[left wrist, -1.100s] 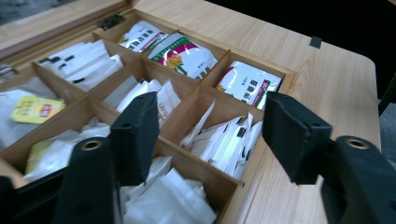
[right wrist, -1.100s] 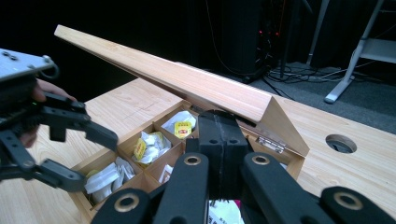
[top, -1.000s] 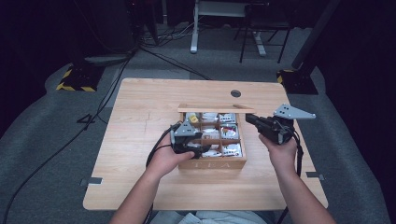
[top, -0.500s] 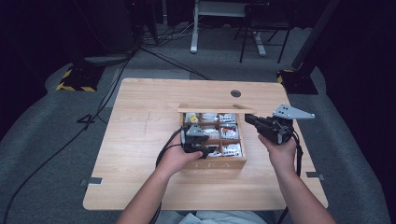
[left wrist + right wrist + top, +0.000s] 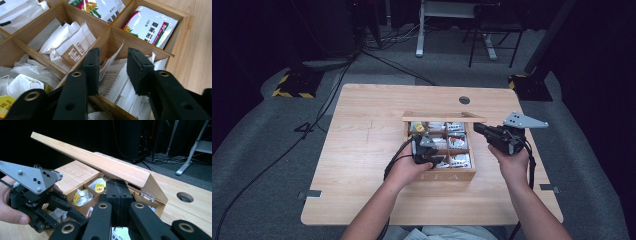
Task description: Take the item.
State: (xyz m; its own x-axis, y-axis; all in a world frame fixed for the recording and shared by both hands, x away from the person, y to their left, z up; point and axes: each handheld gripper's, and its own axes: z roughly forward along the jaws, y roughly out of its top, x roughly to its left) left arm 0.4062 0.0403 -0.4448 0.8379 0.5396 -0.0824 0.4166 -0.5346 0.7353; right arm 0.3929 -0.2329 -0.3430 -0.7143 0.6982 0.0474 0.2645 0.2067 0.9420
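An open wooden tea box [image 5: 439, 175] with a grid of compartments stands mid-table, its lid [image 5: 443, 118] raised at the back. My left gripper [image 5: 434, 156] hovers over the front compartments. Its jaws are open, straddling a divider and white paper sachets [image 5: 117, 82] that stand up between the fingertips without being pinched. Brown-printed sachets [image 5: 72, 50] and green-flowered packets [image 5: 152, 26] fill neighbouring cells. My right gripper [image 5: 477, 127] is held just right of the box, shut, with nothing seen between its fingers [image 5: 117, 188]. It looks across the box at yellow-tagged tea bags [image 5: 99, 187].
The light wooden table [image 5: 362, 150] has a round cable hole [image 5: 464, 100] behind the box. The raised lid [image 5: 100, 162] slants across the right gripper view. Beyond the table edge are dark floor, cables and a desk leg [image 5: 419, 30].
My left gripper has shifted slightly to the right, over the front compartments of the box. The right gripper has stayed in place.
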